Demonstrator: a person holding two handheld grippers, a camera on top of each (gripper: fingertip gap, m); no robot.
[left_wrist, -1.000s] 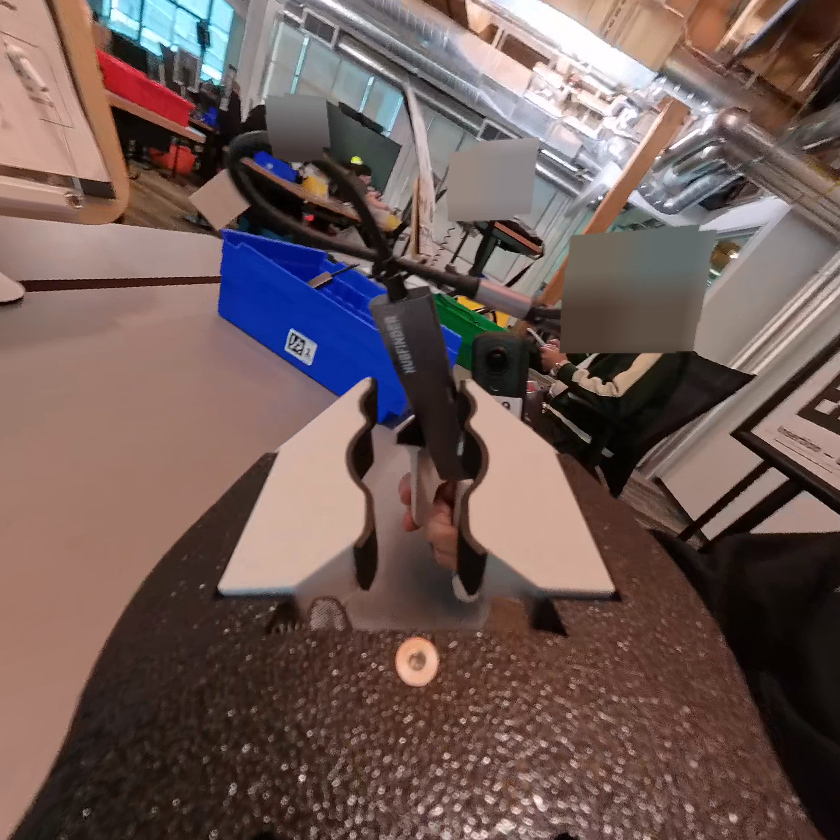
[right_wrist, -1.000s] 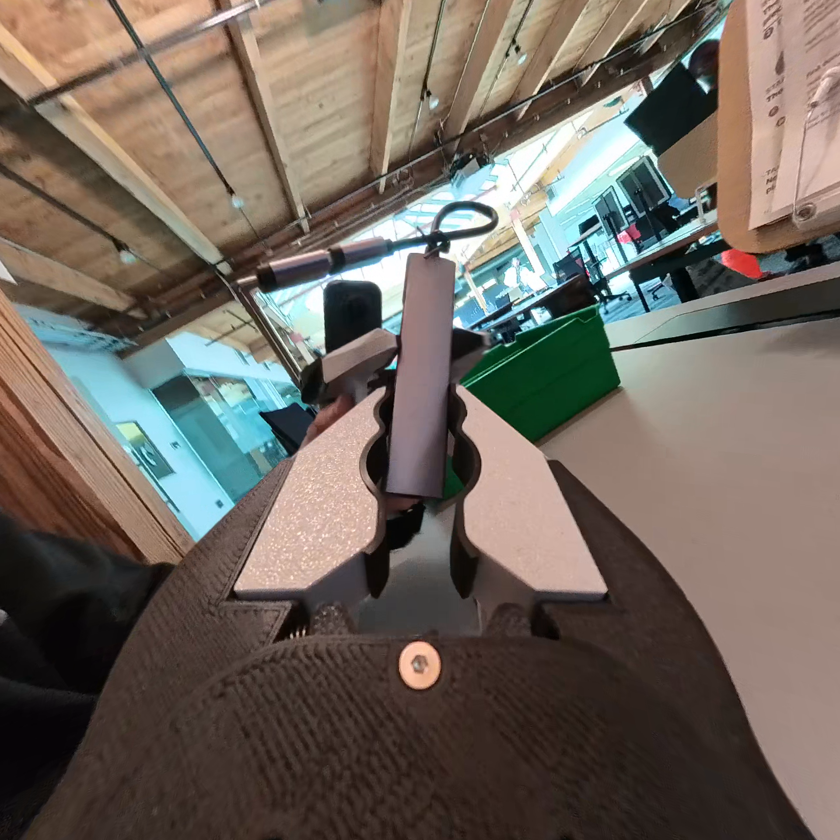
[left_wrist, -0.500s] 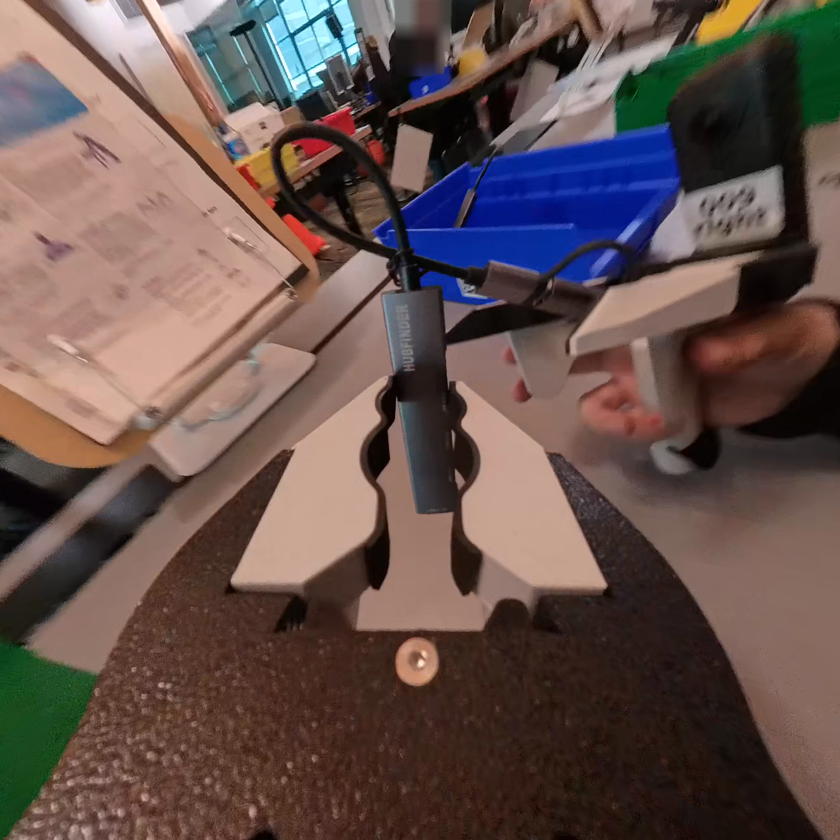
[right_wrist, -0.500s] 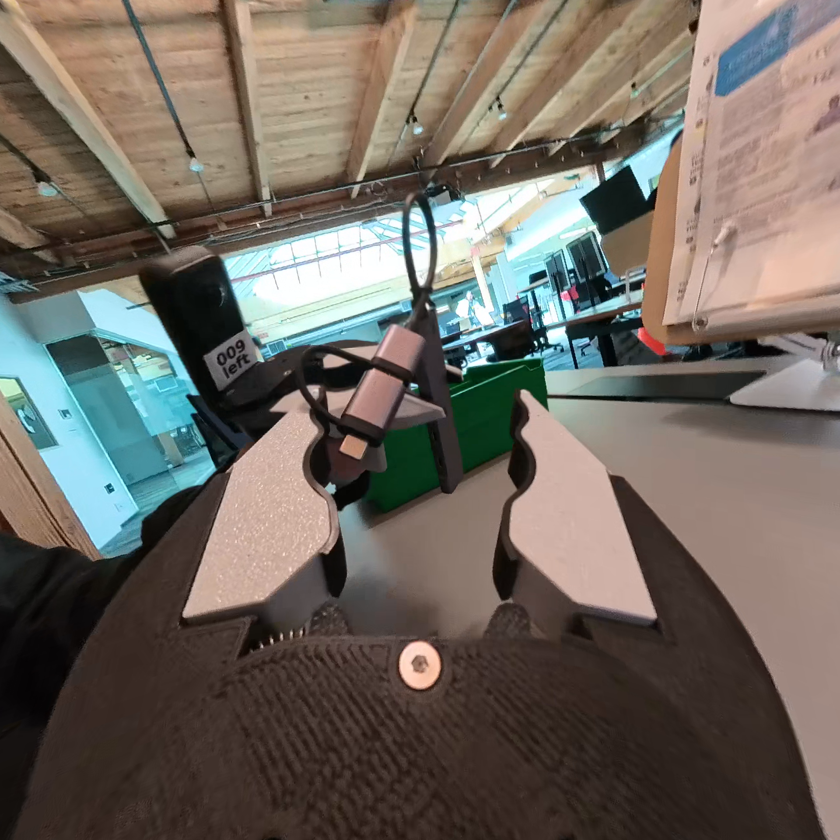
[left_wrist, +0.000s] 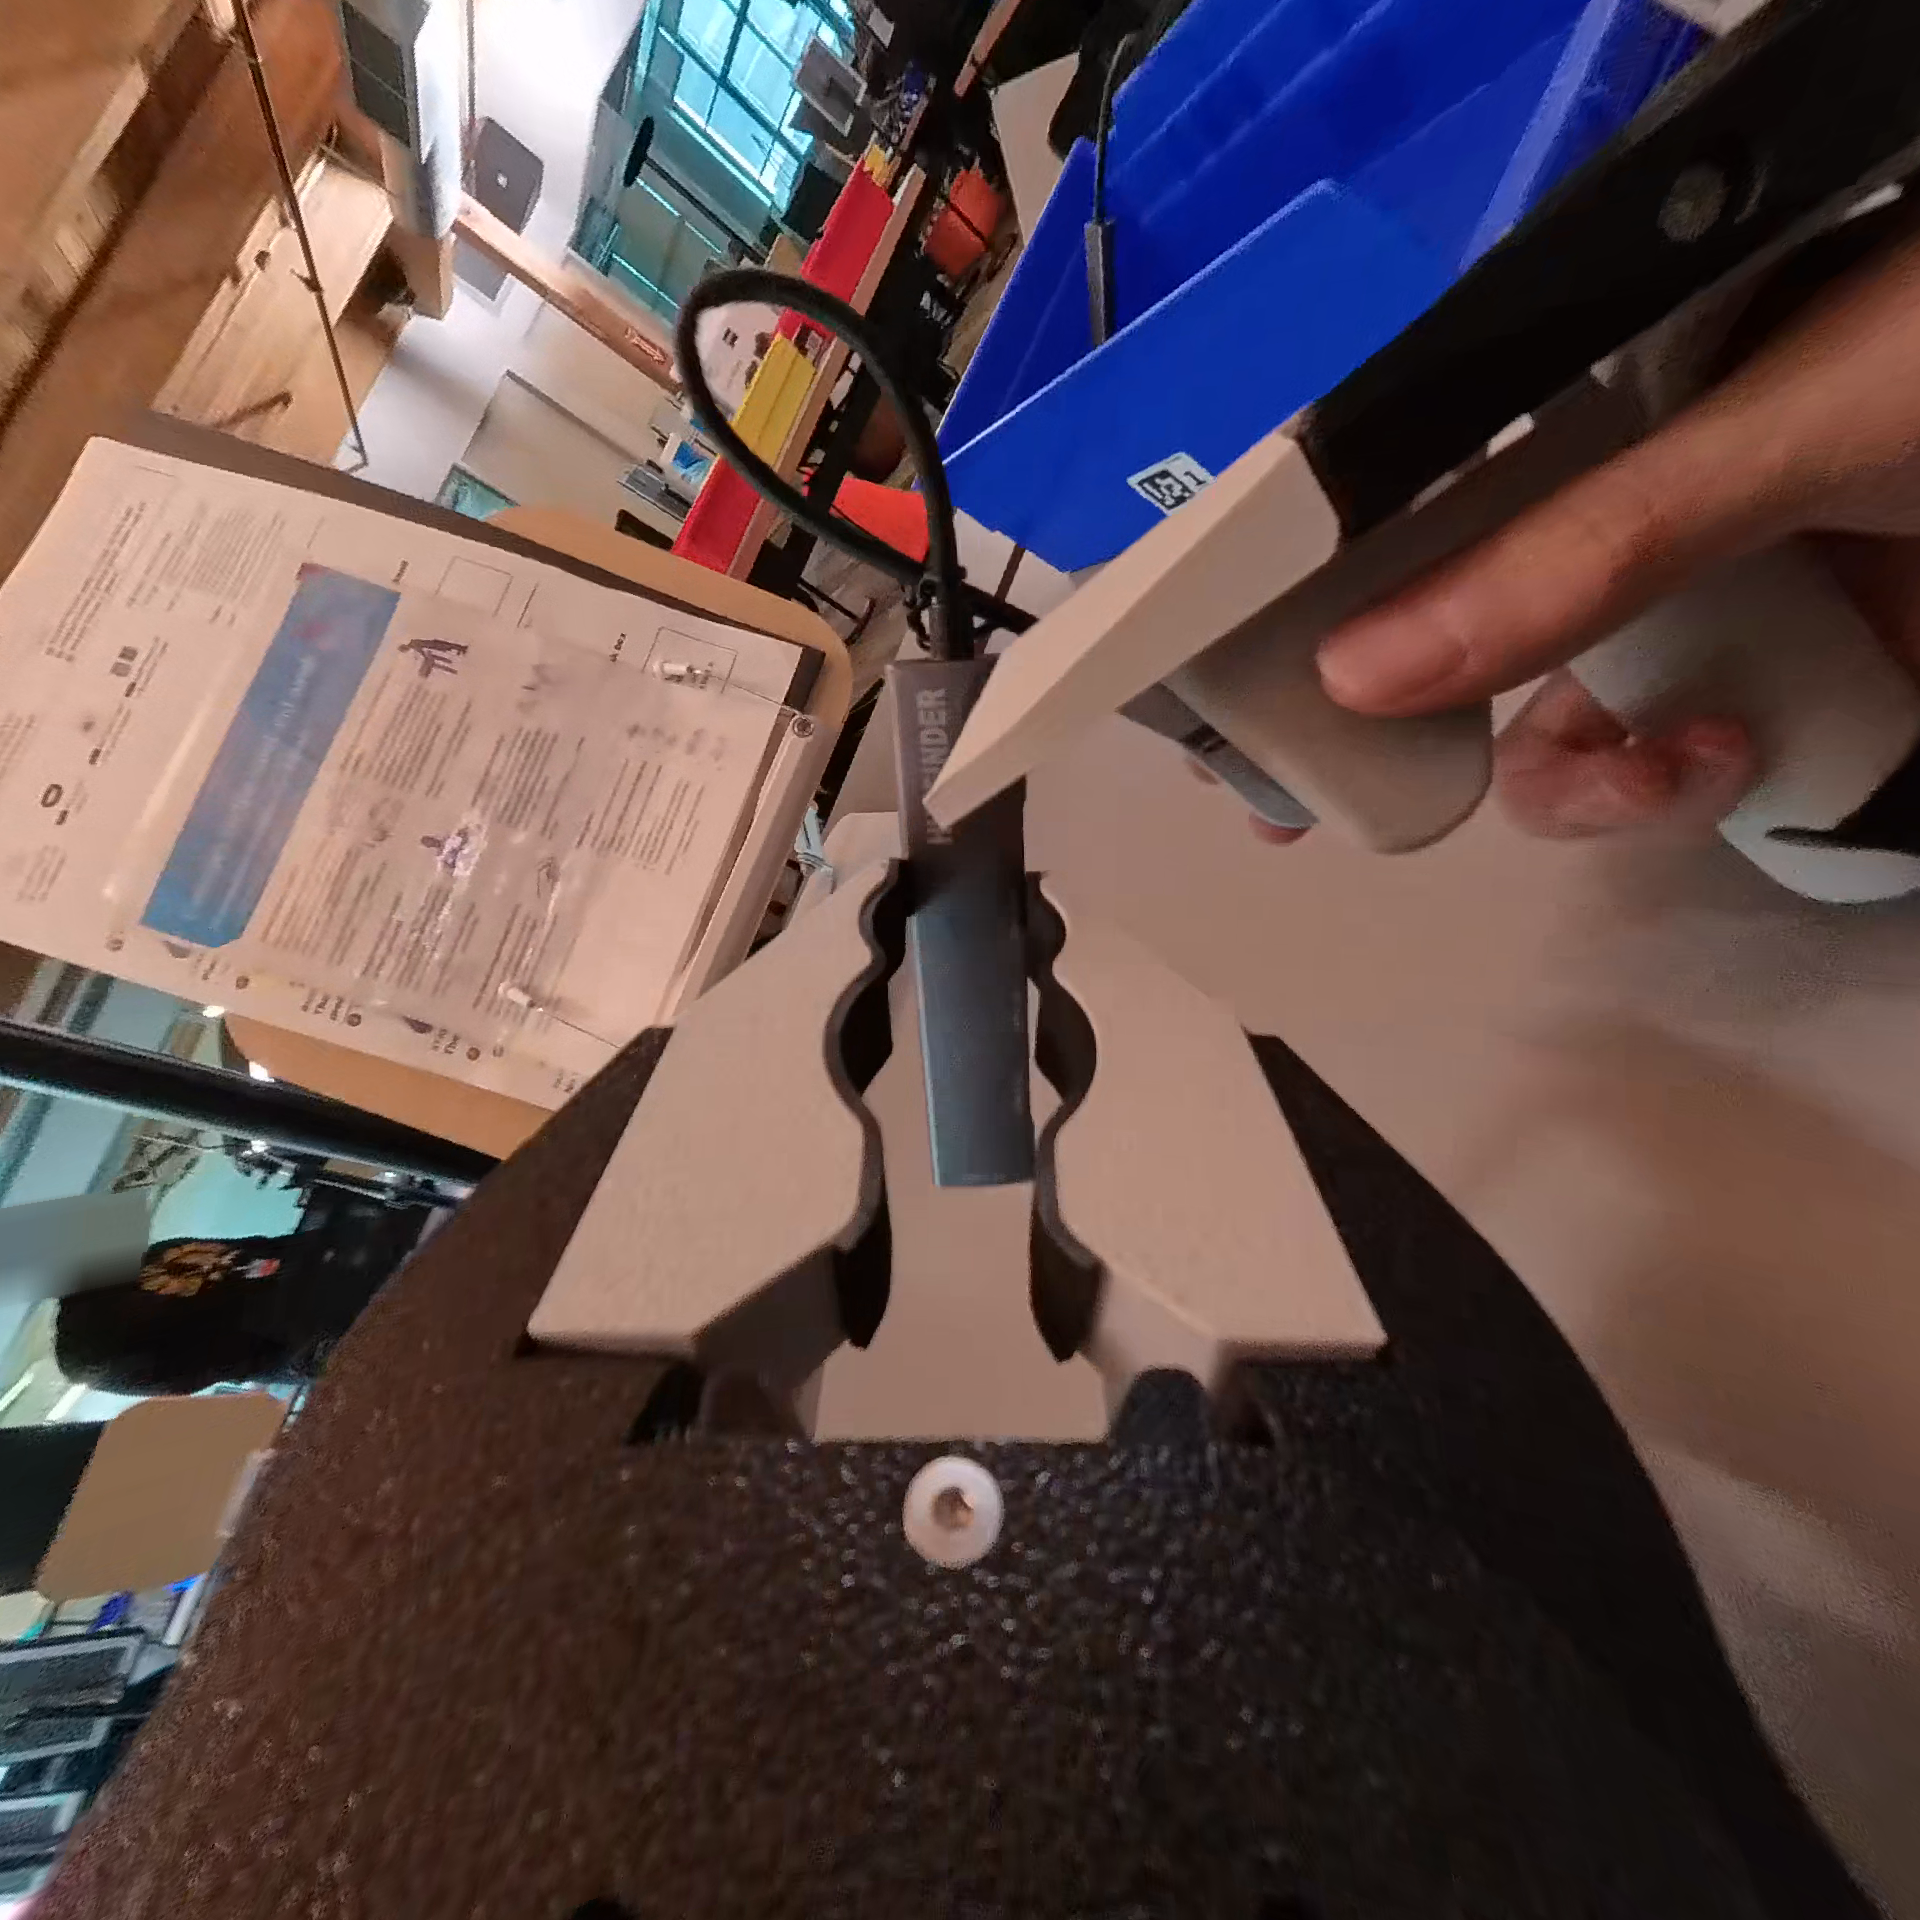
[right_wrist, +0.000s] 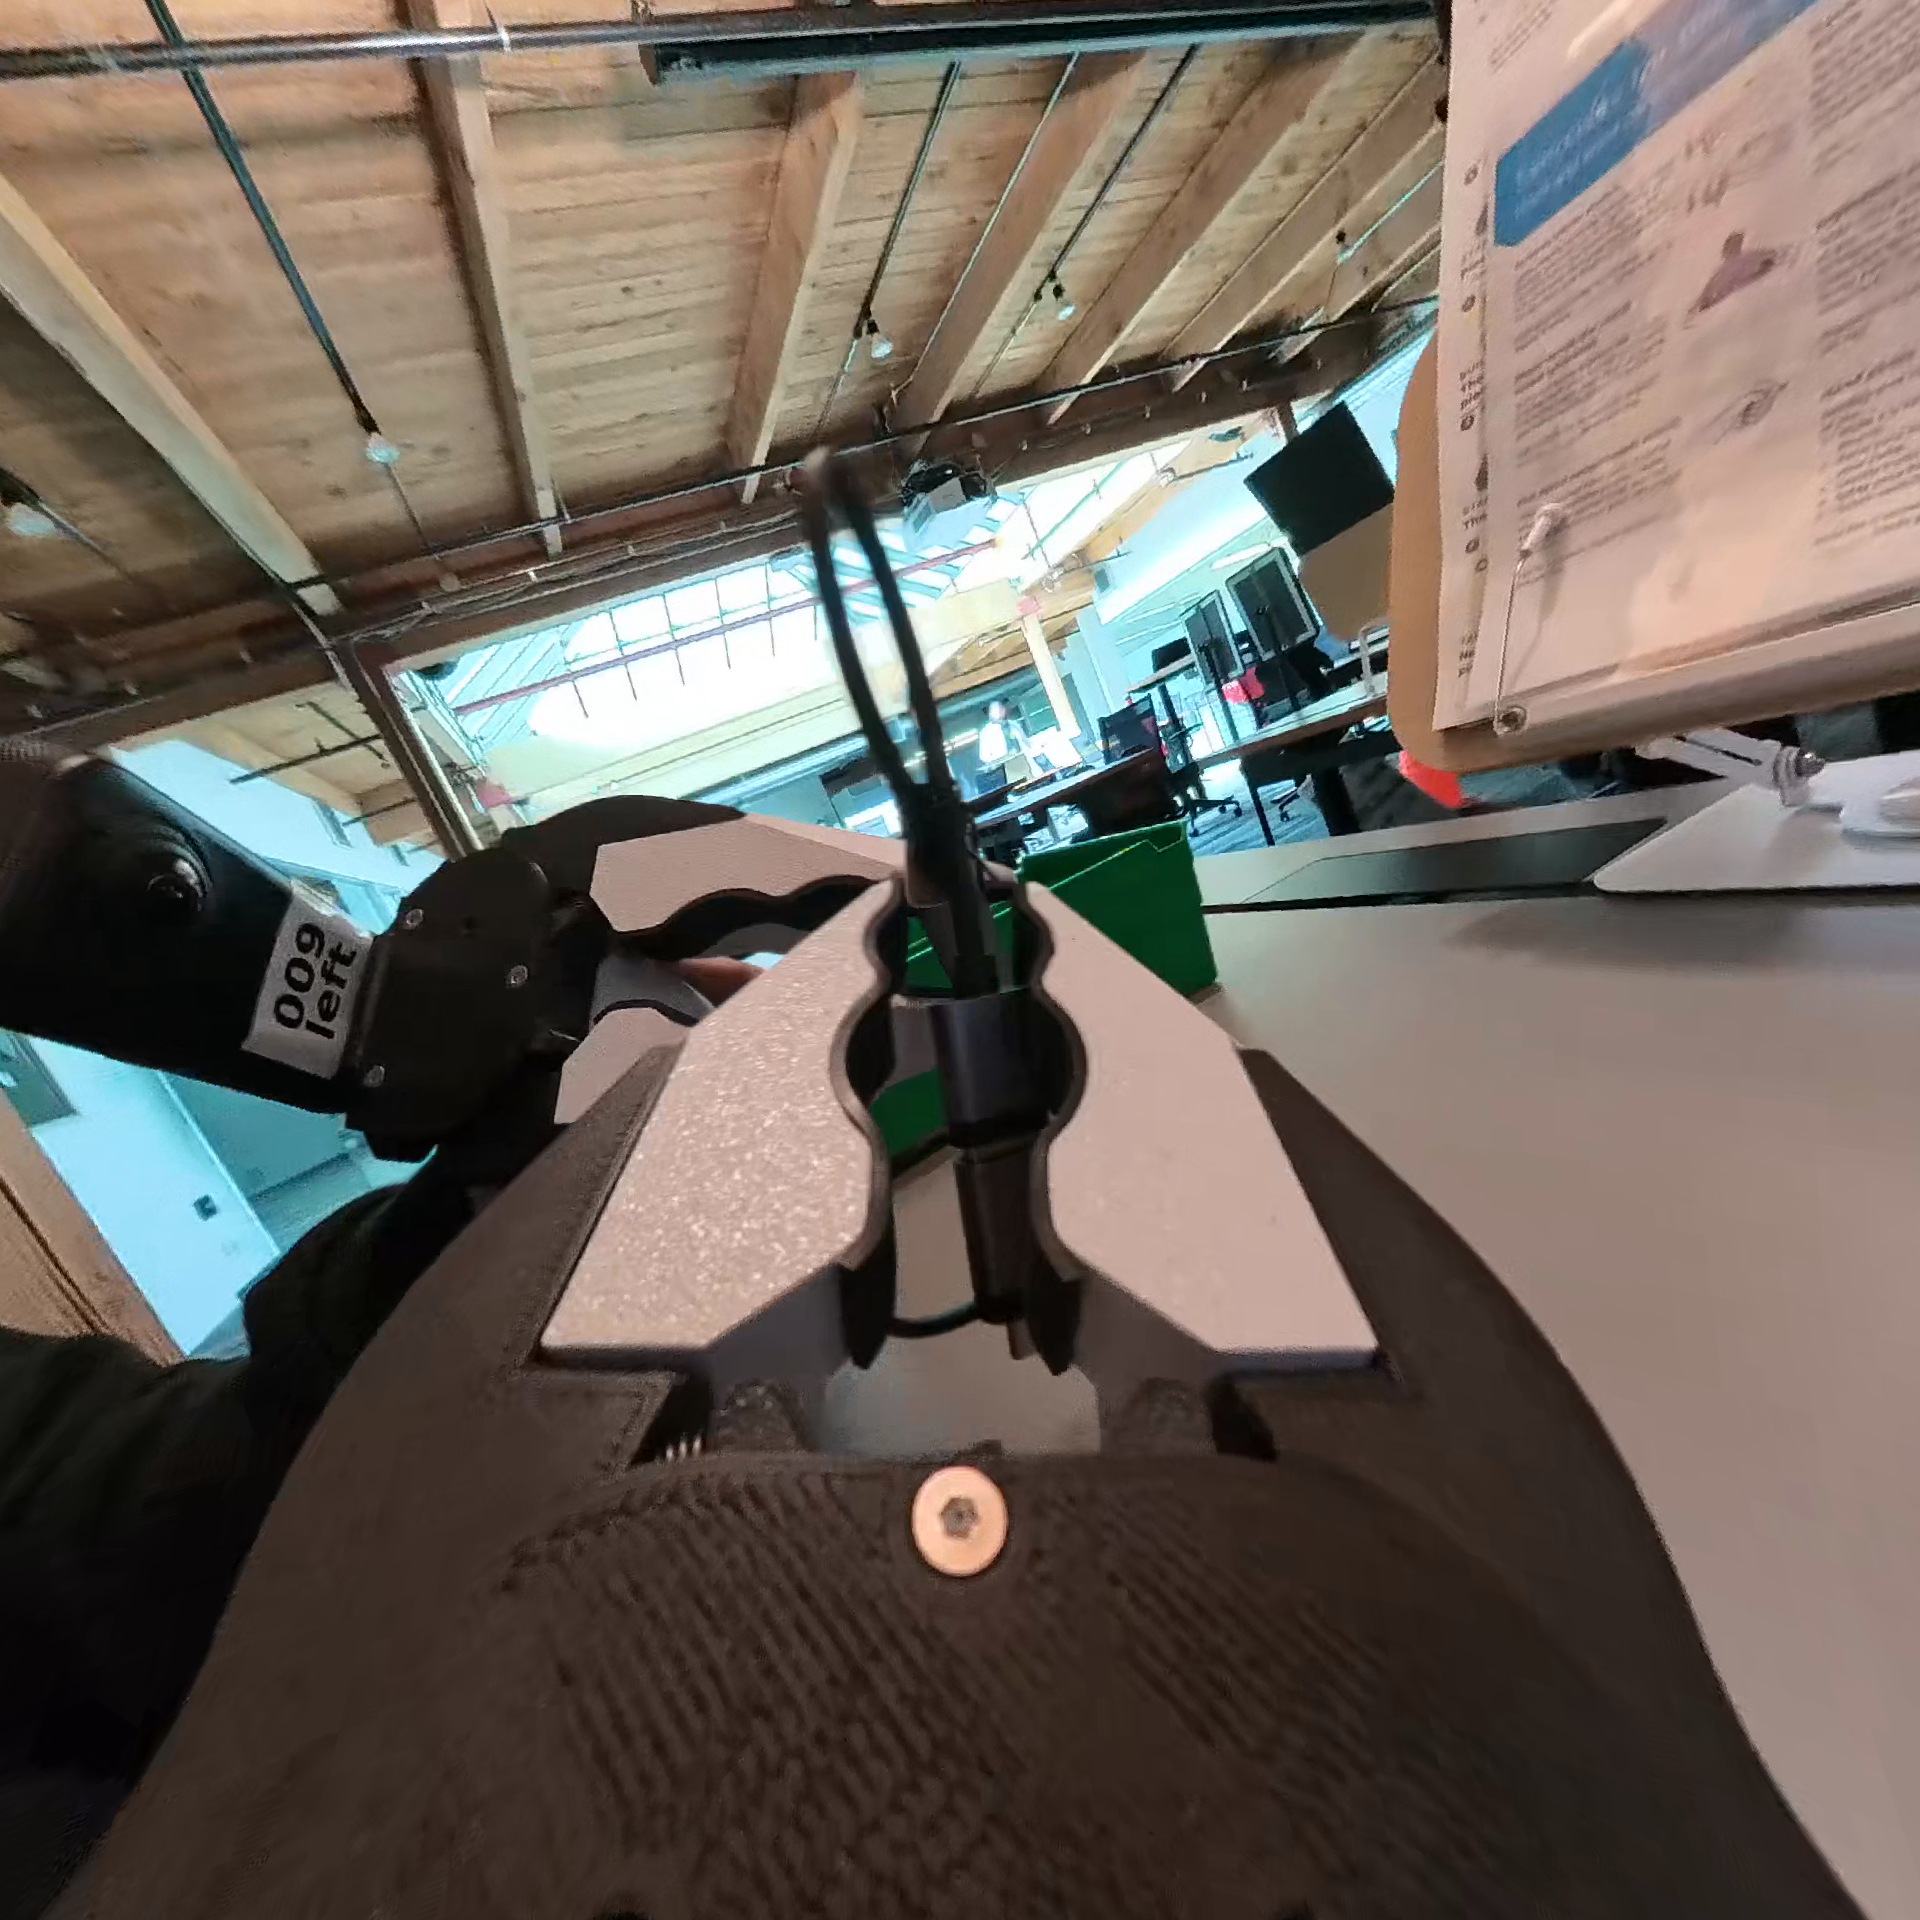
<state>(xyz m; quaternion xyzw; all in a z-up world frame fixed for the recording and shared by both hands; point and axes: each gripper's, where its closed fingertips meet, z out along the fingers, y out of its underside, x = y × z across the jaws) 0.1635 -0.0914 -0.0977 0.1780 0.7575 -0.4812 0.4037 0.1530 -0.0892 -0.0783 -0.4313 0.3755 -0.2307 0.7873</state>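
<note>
My left gripper (left_wrist: 961, 883) is shut on a dark grey USB hub stick (left_wrist: 977, 1039), which stands up between its jaws. A black cable (left_wrist: 940, 561) loops out of the hub's top. One finger (left_wrist: 1122, 623) of my right gripper, held by a hand (left_wrist: 1621, 582), crosses the hub's upper end. In the right wrist view my right gripper (right_wrist: 961, 904) is shut on the cable's grey plug (right_wrist: 987, 1081), with the cable loop (right_wrist: 883, 644) rising above it. My left gripper (right_wrist: 790, 904) is right beside it on the left.
A blue bin (left_wrist: 1195, 416) stands on the grey table (left_wrist: 1455, 1091) behind the grippers. A green bin (right_wrist: 1122, 904) sits farther back. A tilted board with a printed sheet (left_wrist: 364, 748) stands at the table's side and also shows in the right wrist view (right_wrist: 1683, 364). Both grippers' tips are close together, under 4 cm apart.
My right gripper let go of the hub, opened, then shut on the cable's plug. My left gripper kept hold of the hub and rolled, swinging its view towards the board.
</note>
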